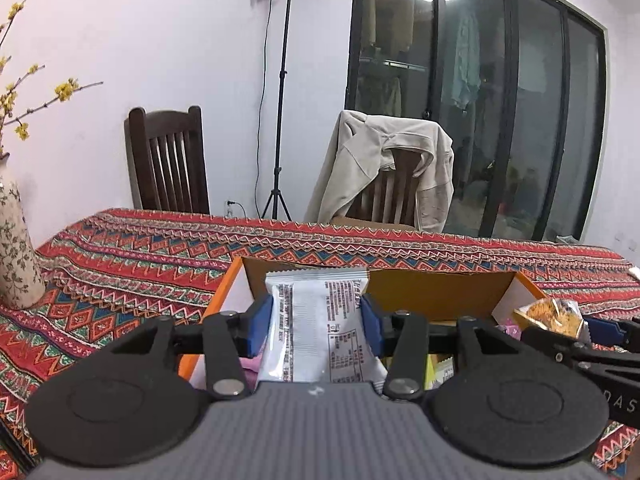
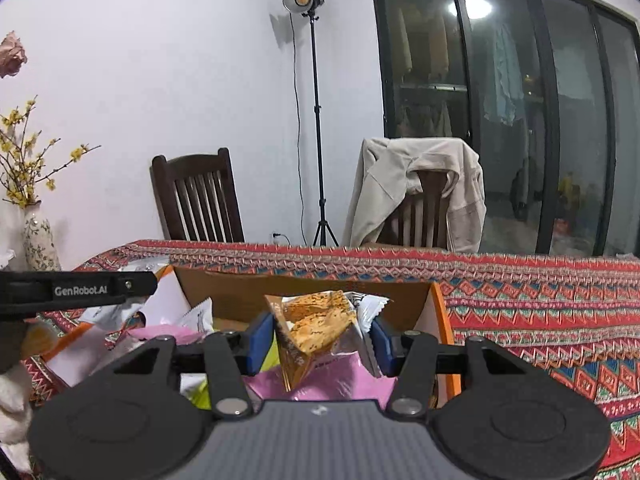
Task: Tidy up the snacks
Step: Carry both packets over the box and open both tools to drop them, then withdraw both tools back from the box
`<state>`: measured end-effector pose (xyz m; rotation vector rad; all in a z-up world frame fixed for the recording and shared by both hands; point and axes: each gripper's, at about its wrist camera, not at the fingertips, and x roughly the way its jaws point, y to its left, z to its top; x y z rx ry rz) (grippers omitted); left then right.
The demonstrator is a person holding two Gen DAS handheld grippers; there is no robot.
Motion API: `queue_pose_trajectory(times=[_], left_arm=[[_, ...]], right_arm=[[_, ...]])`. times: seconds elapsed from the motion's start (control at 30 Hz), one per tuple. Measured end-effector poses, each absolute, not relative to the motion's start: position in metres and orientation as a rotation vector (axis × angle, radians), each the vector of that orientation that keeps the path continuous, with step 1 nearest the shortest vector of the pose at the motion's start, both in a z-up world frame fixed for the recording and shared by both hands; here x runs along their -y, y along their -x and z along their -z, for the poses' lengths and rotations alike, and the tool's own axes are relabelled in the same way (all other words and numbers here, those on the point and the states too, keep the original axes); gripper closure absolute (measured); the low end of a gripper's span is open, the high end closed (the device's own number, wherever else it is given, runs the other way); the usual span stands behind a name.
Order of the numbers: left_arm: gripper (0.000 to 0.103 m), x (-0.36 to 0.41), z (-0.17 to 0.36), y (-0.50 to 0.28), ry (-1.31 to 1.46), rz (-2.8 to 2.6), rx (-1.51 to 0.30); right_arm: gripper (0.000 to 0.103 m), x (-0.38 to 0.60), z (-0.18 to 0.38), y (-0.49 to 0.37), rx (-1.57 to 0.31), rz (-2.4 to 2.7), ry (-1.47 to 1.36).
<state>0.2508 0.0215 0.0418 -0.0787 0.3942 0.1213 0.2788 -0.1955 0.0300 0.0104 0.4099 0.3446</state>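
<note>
L gripper [image 1: 316, 326] partly closed, blue pads pinching white snack packet [image 1: 320, 332] over orange box [image 1: 208, 312]. R gripper [image 2: 322, 338] likewise pinches orange-brown snack packet [image 2: 316, 326], box at 12 o'clock.

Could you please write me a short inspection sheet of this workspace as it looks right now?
Surface: table under a red patterned cloth.
Job's things: orange cardboard box holding pink and white packets; silver packet; golden snack packet.
Clutter: floral vase with yellow-flowered branches at the left.
Grippers: left gripper shut on the silver packet; right gripper shut on the golden snack packet, both over the box.
Cables: one hangs from the lamp stand to a wall socket.
Surroundings: two wooden chairs, a beige jacket on one; dark glass doors.
</note>
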Motion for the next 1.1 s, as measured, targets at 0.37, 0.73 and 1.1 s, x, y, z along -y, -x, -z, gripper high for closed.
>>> queue_pose_trajectory(times=[0.37,0.73,1.1], left_arm=[[0.0,-0.027,-0.051,-0.234,0.126,-0.134,-0.281],[0.0,-0.026,-0.08,-0.207,0.118,-0.108,-0.225],[0.0,-0.014,-0.103,-0.136,0.079,-0.034,-0.18]], right_arm=[[0.0,0.211,-0.021,-0.278,-0.439,-0.31,-0.082],[0.0,0.213,-0.04,-0.261,-0.404,-0.265,-0.06],[0.0,0.23,-0.07,-0.193,-0.362,-0.298,-0.051]])
